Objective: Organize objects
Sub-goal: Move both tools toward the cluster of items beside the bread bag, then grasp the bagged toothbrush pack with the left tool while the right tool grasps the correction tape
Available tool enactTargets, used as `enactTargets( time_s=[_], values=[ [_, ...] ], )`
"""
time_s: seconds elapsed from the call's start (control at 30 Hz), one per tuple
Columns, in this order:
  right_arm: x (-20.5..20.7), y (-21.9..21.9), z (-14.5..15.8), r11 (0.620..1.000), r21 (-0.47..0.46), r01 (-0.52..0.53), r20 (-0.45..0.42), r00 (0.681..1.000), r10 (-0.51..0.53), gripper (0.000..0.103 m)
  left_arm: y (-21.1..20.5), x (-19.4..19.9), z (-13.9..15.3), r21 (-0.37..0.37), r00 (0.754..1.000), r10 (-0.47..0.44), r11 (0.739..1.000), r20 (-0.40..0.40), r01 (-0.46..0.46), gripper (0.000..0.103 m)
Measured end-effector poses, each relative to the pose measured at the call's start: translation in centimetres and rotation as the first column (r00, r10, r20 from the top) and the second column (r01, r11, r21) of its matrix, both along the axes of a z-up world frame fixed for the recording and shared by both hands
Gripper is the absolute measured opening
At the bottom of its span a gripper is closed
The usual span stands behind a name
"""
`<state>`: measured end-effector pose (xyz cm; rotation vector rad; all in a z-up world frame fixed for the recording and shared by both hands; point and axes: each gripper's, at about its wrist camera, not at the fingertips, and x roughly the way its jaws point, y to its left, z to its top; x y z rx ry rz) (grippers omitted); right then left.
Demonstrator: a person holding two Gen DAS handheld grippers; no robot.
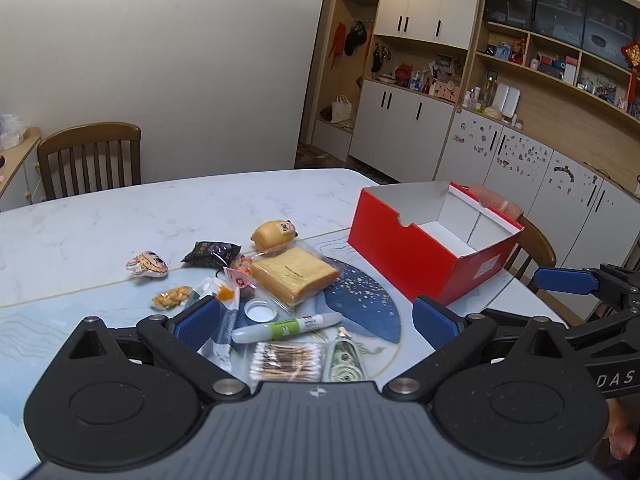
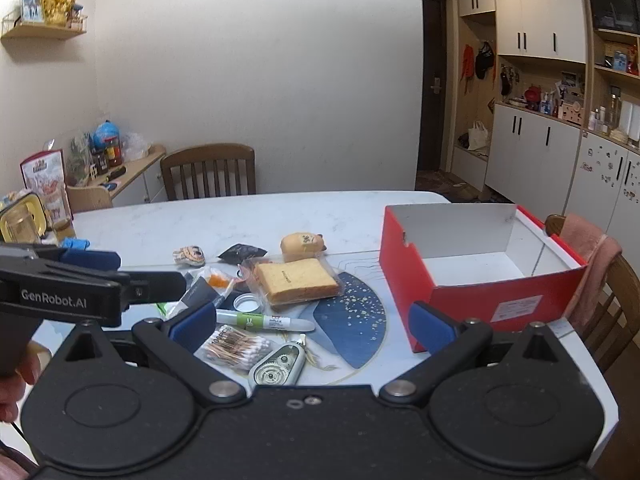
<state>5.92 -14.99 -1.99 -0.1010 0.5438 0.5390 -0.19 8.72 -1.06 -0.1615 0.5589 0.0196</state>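
A pile of small objects lies on the white marble table (image 1: 120,216): wrapped bread slices (image 1: 294,274) (image 2: 298,282), a bread-shaped toy (image 1: 274,234) (image 2: 302,245), a white-and-green marker (image 1: 286,328) (image 2: 266,321), a cotton swab pack (image 1: 286,366) (image 2: 236,347), a correction tape (image 1: 344,362) (image 2: 276,368), a round lid (image 1: 260,311), snack packets (image 1: 172,297) and a black packet (image 1: 210,253). An open red box (image 1: 412,256) (image 2: 476,304) stands to the right, nothing in view inside. My left gripper (image 1: 316,320) is open above the pile. My right gripper (image 2: 312,326) is open too, between pile and box.
A blue speckled mat (image 1: 360,300) lies under the pile. Wooden chairs stand at the far side (image 1: 90,158) and behind the box (image 2: 608,292), one draped with a pink cloth (image 2: 588,264). Cabinets and shelves (image 1: 480,120) line the right wall. A cluttered side shelf (image 2: 100,160) stands at left.
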Motion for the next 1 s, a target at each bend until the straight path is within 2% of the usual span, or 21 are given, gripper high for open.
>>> enactTargets(
  time_s=[0.17, 0.37, 0.6, 0.77, 0.9, 1.0],
  values=[
    [1.3, 1.6, -1.4, 0.999, -0.037, -0.02, -0.031, 0.999, 0.019, 0.102, 1.2, 1.0, -1.1, 0.054, 1.0, 0.004, 0.999, -0.003, -0.003, 0.103],
    [2.5, 3.5, -3.3, 0.994, -0.096, -0.042, -0.069, 0.997, 0.035, 0.102, 3.5, 2.4, -3.4, 0.107, 0.999, 0.03, 0.994, -0.043, -0.025, 0.103],
    [5.1, 5.5, -6.1, 0.989, -0.137, -0.048, -0.17, 0.985, 0.024, 0.102, 5.9, 5.5, -6.7, 0.185, 0.994, 0.033, 0.983, -0.101, -0.014, 0.103],
    [6.2, 7.1, -8.0, 0.984, -0.165, -0.072, -0.22, 0.975, 0.035, 0.102, 7.5, 7.7, -9.0, 0.171, 0.983, 0.037, 0.985, -0.178, -0.006, 0.103],
    [6.6, 8.3, -9.6, 0.971, -0.217, -0.1, -0.242, 0.969, 0.046, 0.101, 8.5, 8.8, -10.3, 0.171, 0.976, 0.052, 0.985, -0.212, -0.016, 0.103],
    [6.9, 8.8, -10.3, 0.969, -0.219, -0.116, -0.267, 0.962, 0.055, 0.1, 8.8, 9.6, -11.1, 0.16, 0.972, 0.038, 0.987, -0.232, 0.0, 0.103]
  ],
)
